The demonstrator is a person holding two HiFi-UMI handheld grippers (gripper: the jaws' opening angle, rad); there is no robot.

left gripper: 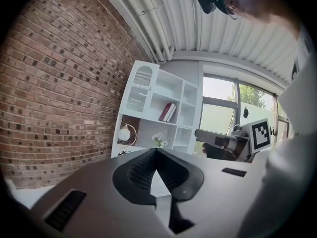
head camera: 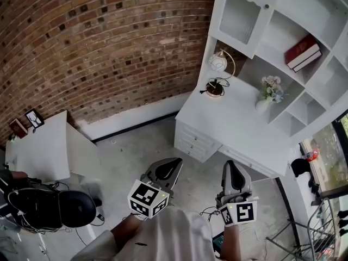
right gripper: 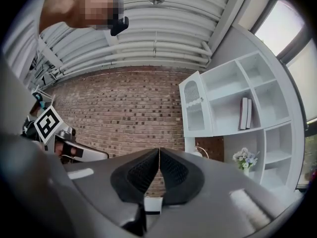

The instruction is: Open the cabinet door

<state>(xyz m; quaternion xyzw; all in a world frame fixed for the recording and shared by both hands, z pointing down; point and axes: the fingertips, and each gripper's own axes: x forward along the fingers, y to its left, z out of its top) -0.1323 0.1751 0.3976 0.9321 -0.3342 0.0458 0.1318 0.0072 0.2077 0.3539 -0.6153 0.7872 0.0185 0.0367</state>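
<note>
The white cabinet door (head camera: pixel 242 15), with an arched glass panel, hangs at the top left of the white shelf unit (head camera: pixel 321 86) at the upper right. It also shows in the left gripper view (left gripper: pixel 140 89) and the right gripper view (right gripper: pixel 194 109). From here it looks shut against its compartment. My left gripper (head camera: pixel 175 165) and right gripper (head camera: pixel 231 166) are held side by side over the floor, well short of the desk. Each is shut and empty, with the pads meeting at the tips in both gripper views (left gripper: pixel 156 152) (right gripper: pixel 159 155).
A white desk (head camera: pixel 228 118) with drawers (head camera: pixel 198 140) stands under the shelves, bearing a globe lamp (head camera: pixel 217 63) and a flower vase (head camera: pixel 270 88). A red book (head camera: pixel 302 52) lies on a shelf. A brick wall (head camera: pixel 98 42) runs behind; a white table (head camera: pixel 43 151) and black gear (head camera: pixel 49 208) stand at left.
</note>
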